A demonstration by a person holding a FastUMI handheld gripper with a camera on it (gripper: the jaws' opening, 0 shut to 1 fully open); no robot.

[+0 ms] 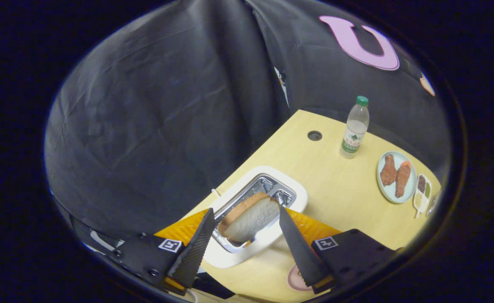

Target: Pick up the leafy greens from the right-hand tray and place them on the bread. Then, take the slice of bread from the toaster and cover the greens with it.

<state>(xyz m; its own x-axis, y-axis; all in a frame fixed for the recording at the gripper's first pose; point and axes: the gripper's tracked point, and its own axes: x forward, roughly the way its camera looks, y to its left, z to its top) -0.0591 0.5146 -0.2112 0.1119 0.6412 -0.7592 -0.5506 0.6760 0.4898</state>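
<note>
A white toaster stands on the light wooden table, near its left edge. A slice of bread with a brown crust sticks up, tilted, out of the toaster's metal slot. My gripper hangs right over the toaster, and the slice fills the gap between its two fingers. The left fingertip touches the slice's lower end and the right fingertip touches its upper end, so the gripper is shut on the bread.
A water bottle with a green cap stands beyond the toaster, beside a round hole in the table. A pale plate holds two brown drumsticks, with a small divided dish next to it. A pink round thing peeks out under the right finger.
</note>
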